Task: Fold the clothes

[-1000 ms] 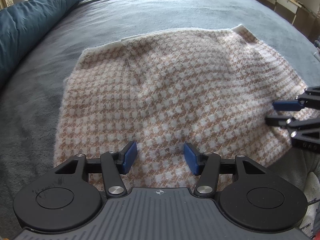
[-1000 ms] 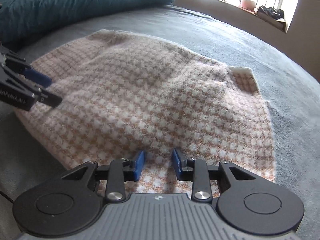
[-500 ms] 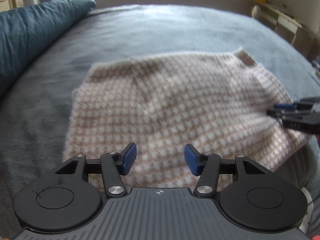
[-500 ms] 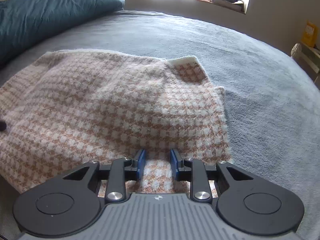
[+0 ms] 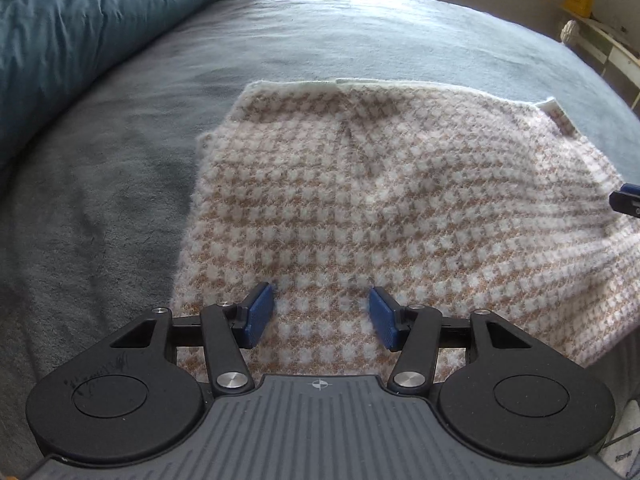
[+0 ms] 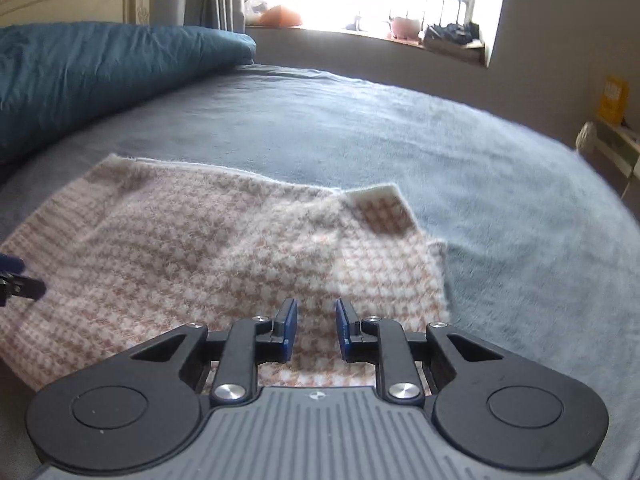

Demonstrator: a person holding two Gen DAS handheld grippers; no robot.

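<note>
A pink and tan houndstooth knit garment (image 5: 400, 216) lies spread flat on a grey bed, also seen in the right wrist view (image 6: 192, 256). One corner is turned up (image 6: 382, 210). My left gripper (image 5: 321, 313) hovers over the garment's near left part, wide open with nothing between its blue pads. My right gripper (image 6: 317, 326) is over the near right edge, its pads apart with a narrower gap and no fabric pinched. Each gripper's tip shows at the edge of the other's view: the right one (image 5: 626, 200), the left one (image 6: 16, 280).
A grey blanket (image 5: 360, 44) covers the bed around the garment. A teal duvet (image 5: 80, 32) is piled along the left. A windowsill with small objects (image 6: 400, 28) and a shelf with a yellow box (image 6: 612, 98) lie beyond the bed.
Both grippers have pulled back and tilted up, so more of the bed and room shows. They have drifted apart. The garment stays flat; neither gripper closed.
</note>
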